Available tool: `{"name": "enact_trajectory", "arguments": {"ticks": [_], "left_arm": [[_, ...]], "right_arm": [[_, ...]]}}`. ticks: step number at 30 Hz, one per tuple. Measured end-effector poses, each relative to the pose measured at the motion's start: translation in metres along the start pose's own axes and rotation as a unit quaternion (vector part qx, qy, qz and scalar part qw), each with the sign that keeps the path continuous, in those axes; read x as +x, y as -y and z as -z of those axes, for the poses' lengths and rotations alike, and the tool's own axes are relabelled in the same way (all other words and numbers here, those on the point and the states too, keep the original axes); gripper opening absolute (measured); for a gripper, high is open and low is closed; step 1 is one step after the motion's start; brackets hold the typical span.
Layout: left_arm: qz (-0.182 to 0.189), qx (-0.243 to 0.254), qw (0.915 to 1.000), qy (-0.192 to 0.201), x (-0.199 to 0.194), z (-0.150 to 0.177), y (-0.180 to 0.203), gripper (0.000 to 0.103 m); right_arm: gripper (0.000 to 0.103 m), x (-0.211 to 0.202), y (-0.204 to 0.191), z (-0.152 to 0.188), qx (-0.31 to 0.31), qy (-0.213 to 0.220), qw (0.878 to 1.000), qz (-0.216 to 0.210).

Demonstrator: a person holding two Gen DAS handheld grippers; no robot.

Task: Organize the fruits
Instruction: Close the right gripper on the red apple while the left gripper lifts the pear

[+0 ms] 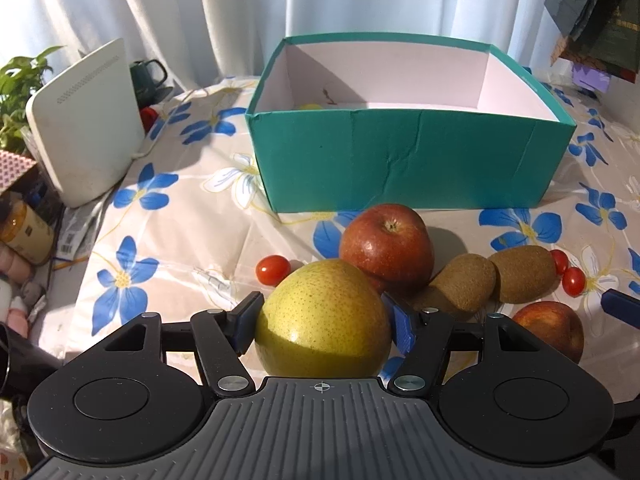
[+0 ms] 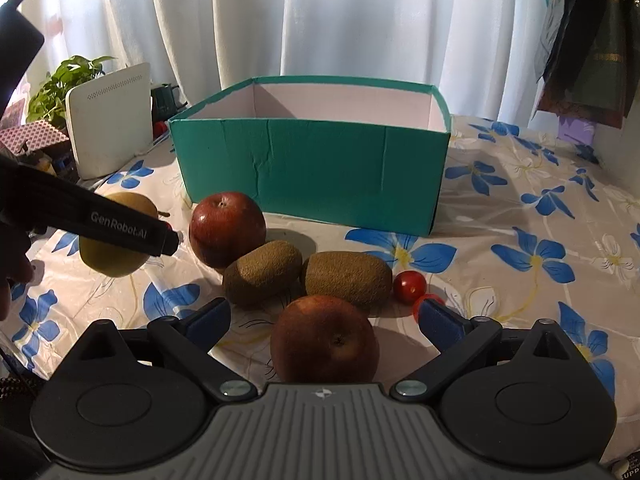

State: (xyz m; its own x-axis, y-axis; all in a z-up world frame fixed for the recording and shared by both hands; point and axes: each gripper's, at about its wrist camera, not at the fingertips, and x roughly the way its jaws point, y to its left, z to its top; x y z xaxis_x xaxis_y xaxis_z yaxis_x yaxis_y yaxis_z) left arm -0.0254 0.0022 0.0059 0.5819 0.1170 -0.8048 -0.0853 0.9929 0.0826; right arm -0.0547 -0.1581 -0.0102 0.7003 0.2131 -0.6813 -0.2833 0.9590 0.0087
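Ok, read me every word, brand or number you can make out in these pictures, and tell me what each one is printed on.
"GenRobot.AI": on the black side of the left hand-held gripper, which is shut on the pear.
Gold lettering on the dark bags hanging top right: too blurred to read.
Barcode label at the left table edge: too small to read.
Jar label: unreadable.

Home: floral tablecloth (image 2: 520,208), curtains (image 2: 320,20), houseplant (image 2: 60,84).
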Motion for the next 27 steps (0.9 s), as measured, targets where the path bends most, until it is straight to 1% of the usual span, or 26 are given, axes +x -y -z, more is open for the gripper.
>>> {"name": "enact_trajectory", "arguments": {"ticks": [4,6,8,10,14,18,21,27], "left_arm": [[-0.001,0.001,1.0000,-0.003,0.002,-0.002,-0.001,0.069],[-0.001,0.002,1.0000,-0.002,0.002,-0.002,-0.002,0.069],[-0.001,0.002,1.0000,-0.002,0.003,-0.003,-0.002,0.069],[-0.002,0.001,1.0000,-0.001,0.003,-0.004,-0.003,0.069],[0.001,0.003,1.0000,-0.001,0.005,-0.006,-0.001,0.069],[0.006,0.004,1.0000,-0.005,0.008,-0.008,0.000,0.069],[0.008,0.006,0.9999,-0.003,0.008,-0.009,0.000,0.069],[0.011,0.009,0.9999,0.000,0.007,-0.012,-0.001,0.069]], "right_arm": [[0.100,0.016,-0.003,0.003,-0.007,-0.022,1.000,-0.003],[0.095,0.023,-0.002,0.004,-0.001,-0.038,0.999,-0.006],[0.093,0.028,-0.002,0.004,0.003,-0.047,0.999,-0.010],[0.088,0.030,-0.003,0.004,0.002,-0.050,0.999,-0.004],[0.069,0.035,-0.001,0.005,0.001,-0.062,0.998,0.013],[0.069,0.037,0.000,0.005,0.002,-0.068,0.998,0.014],[0.069,0.044,0.000,0.007,-0.003,-0.090,0.996,0.016],[0.068,0.043,0.002,0.009,0.005,-0.087,0.996,0.014]]}}
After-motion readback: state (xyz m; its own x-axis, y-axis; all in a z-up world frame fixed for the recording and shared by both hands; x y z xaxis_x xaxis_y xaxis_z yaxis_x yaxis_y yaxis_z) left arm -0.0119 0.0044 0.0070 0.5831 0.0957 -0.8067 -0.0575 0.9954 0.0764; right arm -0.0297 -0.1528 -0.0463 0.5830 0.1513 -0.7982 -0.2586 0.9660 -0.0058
